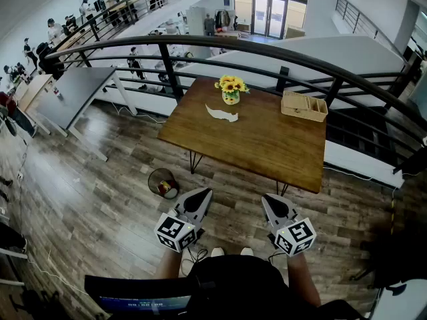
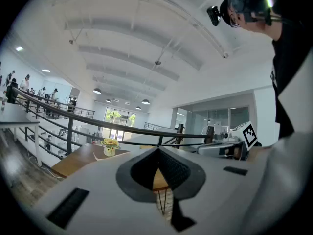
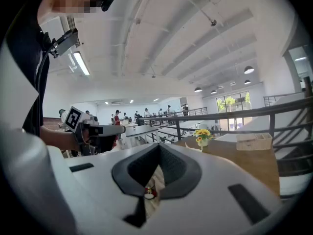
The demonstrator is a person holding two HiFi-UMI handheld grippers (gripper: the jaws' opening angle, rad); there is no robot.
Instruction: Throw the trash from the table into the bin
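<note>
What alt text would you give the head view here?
A person holds the left gripper and right gripper, both shut and empty, short of a wooden table bearing a white scrap, a sunflower pot and a box; a bin stands on the floor.

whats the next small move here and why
Probably step in and extend the right tool toward the torn white paper scrap, opening it on the way. Both it and the left tool are shut, empty and held short of the table, while the scrap lies beside the sunflower pot and the bin stands on the floor.
</note>
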